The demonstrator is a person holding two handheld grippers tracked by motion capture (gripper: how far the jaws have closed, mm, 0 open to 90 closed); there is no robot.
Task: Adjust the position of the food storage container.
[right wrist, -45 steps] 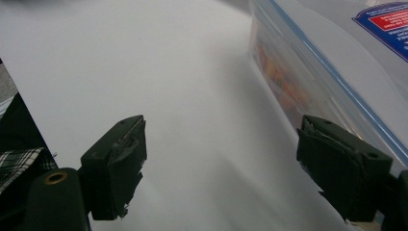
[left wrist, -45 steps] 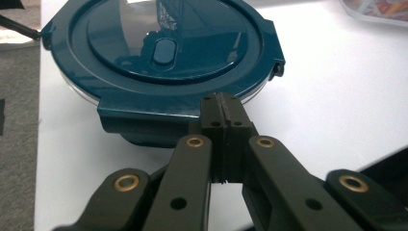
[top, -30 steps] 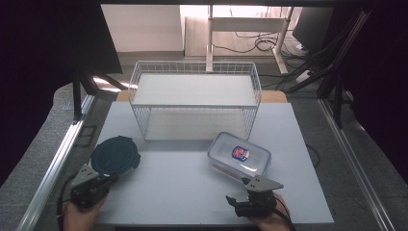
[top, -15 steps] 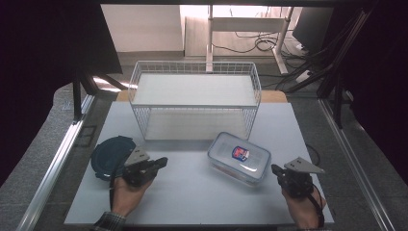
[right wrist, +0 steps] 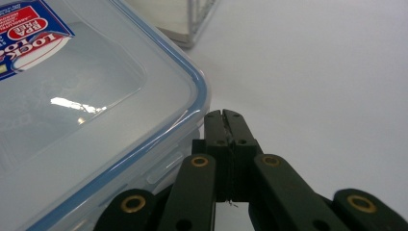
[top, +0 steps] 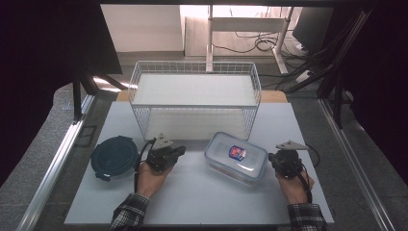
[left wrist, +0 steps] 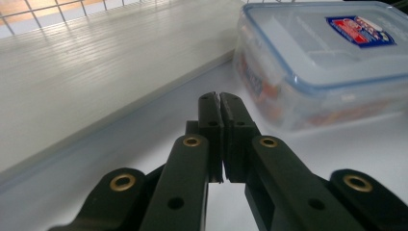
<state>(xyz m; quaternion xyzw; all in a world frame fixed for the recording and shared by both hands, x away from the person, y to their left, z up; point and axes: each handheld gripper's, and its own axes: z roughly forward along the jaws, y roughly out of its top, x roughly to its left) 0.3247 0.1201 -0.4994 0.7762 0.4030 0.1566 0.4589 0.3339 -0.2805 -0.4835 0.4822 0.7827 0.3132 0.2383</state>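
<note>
Trouble, in my judgement, would come from pushing: both claws have their jaws pressed together on nothing, so either one driven on against the clear lidded container (top: 236, 157) would only shove it across the white bench (top: 202, 197), perhaps into the wire basket (top: 195, 98) behind it.

High view: the container lies slantwise just in front of the basket, between the two hands. The left claw (top: 179, 150) points at it from the left, a short gap away; the right claw (top: 271, 158) sits just beside its right end, close enough that I cannot tell whether they touch. A dark round lid (top: 114, 156) lies apart at the left.

Left gripper view: the left claw (left wrist: 220, 102) is shut and empty, the container (left wrist: 327, 53) ahead and to its right, clearly apart.

Right gripper view: the right claw (right wrist: 224, 118) is shut and empty, its tips just beside the container's (right wrist: 96, 110) blue-rimmed corner. Its jaws have just been closing, with nothing between them. Any grip on that rim needs them opened first, or they will slide off.
</note>
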